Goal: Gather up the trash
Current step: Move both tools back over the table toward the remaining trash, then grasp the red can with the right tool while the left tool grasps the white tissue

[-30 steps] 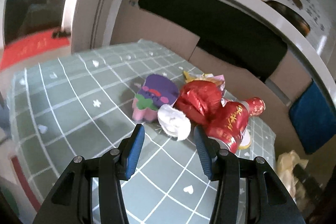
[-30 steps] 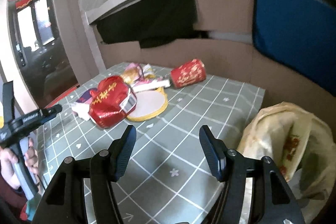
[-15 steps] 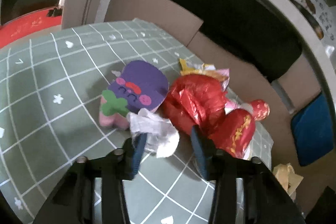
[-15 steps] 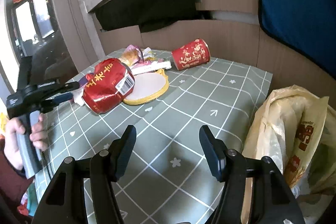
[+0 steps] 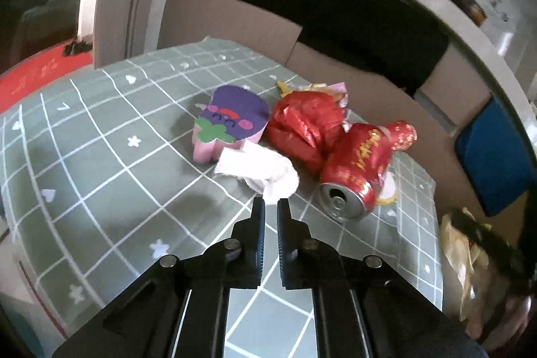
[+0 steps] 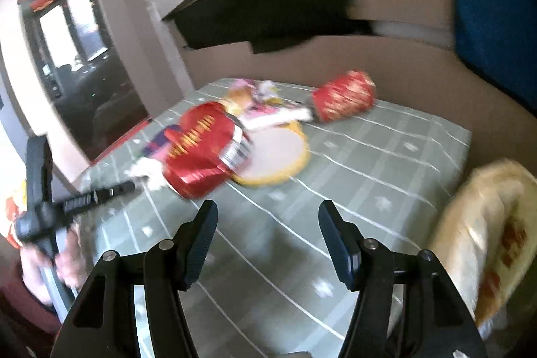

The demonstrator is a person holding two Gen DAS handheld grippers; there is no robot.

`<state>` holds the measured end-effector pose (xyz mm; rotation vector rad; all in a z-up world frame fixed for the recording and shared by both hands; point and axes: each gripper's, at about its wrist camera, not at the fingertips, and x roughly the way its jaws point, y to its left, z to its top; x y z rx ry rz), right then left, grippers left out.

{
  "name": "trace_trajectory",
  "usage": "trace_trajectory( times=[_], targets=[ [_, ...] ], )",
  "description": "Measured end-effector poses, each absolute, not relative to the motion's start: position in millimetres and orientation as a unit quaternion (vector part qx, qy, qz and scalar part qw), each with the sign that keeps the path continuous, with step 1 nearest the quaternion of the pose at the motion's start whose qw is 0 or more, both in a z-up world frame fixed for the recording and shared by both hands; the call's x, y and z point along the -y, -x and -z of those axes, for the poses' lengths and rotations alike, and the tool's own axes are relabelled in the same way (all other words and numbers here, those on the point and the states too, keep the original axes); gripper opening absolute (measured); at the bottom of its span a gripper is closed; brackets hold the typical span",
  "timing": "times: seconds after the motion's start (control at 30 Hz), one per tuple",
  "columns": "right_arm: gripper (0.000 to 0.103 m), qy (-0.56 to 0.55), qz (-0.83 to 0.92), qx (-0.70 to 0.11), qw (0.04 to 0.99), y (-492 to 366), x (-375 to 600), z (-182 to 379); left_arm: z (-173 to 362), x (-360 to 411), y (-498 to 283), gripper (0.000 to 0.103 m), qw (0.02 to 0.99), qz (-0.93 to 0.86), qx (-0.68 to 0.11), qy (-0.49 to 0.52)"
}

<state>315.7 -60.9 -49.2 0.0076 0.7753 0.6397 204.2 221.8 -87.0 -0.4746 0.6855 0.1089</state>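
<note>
A crumpled white tissue (image 5: 260, 168) lies on the green checked tablecloth (image 5: 100, 156), and my left gripper (image 5: 270, 205) is shut on its near corner. Behind it are a purple and pink paper craft (image 5: 231, 119), a crumpled red wrapper (image 5: 302, 126), a crushed red can (image 5: 355, 170) and a red paper cup (image 5: 401, 135). My right gripper (image 6: 266, 212) is open and empty above the cloth, near the red can (image 6: 204, 150). A yellow plastic bag (image 6: 486, 237) hangs at the table's right edge. The right wrist view is blurred.
A round white and yellow lid (image 6: 278, 156) and pink wrappers (image 6: 265, 109) lie by the red cup (image 6: 344, 96). A brown cardboard wall (image 5: 369, 96) and a blue cushion (image 5: 490, 156) stand behind the table. The left gripper's handle (image 6: 50, 207) shows at the left.
My left gripper moved forward to the tissue and shut on its corner. My right gripper stayed open and shifted a little; its view has blurred.
</note>
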Motion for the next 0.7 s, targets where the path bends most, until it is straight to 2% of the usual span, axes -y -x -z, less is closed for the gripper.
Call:
trace_trajectory(
  times=[0.03, 0.1, 0.17, 0.4, 0.7],
  targets=[
    [0.06, -0.007, -0.317, -0.378, 0.87, -322, 51, 47, 85, -223, -201, 0.011, 0.914, -0.045, -0.328, 0.235],
    [0.06, -0.011, -0.339, -0.388, 0.857, -335, 28, 47, 82, -227, -195, 0.021, 0.914, -0.034, -0.321, 0.246],
    [0.06, -0.007, -0.343, -0.395, 0.852, -346, 8, 51, 79, -232, -187, 0.038, 0.916, -0.034, -0.308, 0.256],
    [0.062, -0.036, -0.327, -0.448, 0.831, -382, -36, 84, 72, -256, -167, 0.04, 0.928, -0.076, -0.264, 0.252],
    [0.067, -0.067, -0.346, -0.456, 0.817, -400, -67, 95, 94, -276, -173, 0.042, 0.911, -0.096, -0.284, 0.283]
  ],
)
